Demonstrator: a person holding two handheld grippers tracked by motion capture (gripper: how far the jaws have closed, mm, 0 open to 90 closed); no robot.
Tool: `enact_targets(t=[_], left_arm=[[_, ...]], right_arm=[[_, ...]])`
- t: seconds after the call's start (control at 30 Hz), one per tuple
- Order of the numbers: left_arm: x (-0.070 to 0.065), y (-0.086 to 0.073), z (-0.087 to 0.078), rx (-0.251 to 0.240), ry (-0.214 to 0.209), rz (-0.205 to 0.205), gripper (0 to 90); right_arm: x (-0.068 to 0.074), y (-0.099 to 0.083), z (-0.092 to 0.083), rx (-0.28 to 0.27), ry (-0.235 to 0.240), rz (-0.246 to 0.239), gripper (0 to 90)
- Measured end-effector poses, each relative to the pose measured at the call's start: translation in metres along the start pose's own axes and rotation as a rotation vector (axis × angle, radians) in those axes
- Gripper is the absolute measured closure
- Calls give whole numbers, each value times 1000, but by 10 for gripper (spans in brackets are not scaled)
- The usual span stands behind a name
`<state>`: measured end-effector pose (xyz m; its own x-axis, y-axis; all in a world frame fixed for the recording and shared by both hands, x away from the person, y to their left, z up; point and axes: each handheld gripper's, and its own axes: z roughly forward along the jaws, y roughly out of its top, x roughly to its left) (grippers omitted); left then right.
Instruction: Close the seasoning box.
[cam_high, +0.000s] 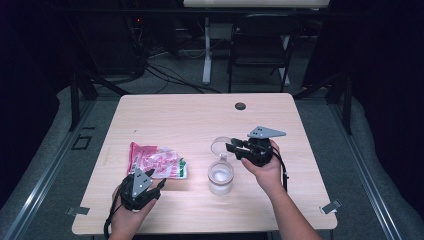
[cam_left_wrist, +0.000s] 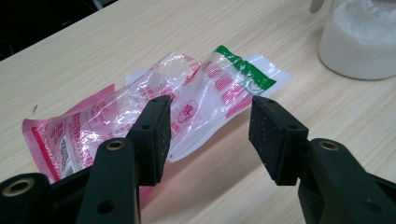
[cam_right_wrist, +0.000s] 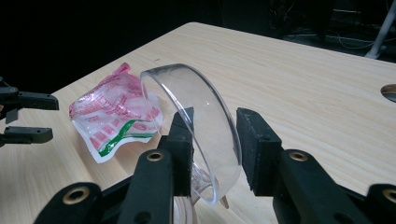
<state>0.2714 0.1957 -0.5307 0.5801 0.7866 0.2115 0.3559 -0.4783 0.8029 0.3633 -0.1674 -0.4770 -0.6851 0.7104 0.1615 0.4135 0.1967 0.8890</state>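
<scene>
Plastic pouch, pink and red print with a green band at one end, lies crumpled and nearly flat on the worktop, left of the clear jar that stands near the middle with white grains inside. It looks emptied: thin film, light, limp, and probably slick, so it would likely slide or fold rather than lift cleanly if pushed from the side. A pinch on a raised wrinkle or on the sealed green-banded edge seems the surest hold, since a flat stretch gives the pads little to bite.

Left tool hovers just short of the pouch's near edge, its jaws spread wide with nothing between them.

Right tool has its jaws set either side of a clear domed lid, held on edge above and just behind the jar; it appears to pinch the lid's wall. That lid is rigid, smooth and see-through, so it may slip under a light squeeze and could crack under a hard one. The jar itself looks heavier and stable, though open at the top and liable to spill if knocked.
</scene>
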Motion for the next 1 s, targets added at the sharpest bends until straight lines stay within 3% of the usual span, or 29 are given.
enact_targets(t=[0.27, 0.37, 0.63, 0.7, 0.87, 1.0], left_arm=[[-1, 5, 0, -11, -10, -1, 547], [0, 7, -1, -27, -19, -34, 565], [-6, 16, -1, -49, -45, -10, 576], [-11, 22, 1, -60, -59, 1, 575], [-28, 38, 8, -53, -98, 73, 572], [-37, 50, 12, -52, -122, 117, 616]], right_arm=[[4, -1, -3, -10, -10, -18, 665], [6, -1, -4, -11, -14, -25, 661], [9, -2, -6, -16, -8, -35, 644], [11, -2, -8, -15, -13, -46, 639], [15, -4, -11, -20, -17, -59, 624], [19, -5, -13, -18, -21, -69, 606]])
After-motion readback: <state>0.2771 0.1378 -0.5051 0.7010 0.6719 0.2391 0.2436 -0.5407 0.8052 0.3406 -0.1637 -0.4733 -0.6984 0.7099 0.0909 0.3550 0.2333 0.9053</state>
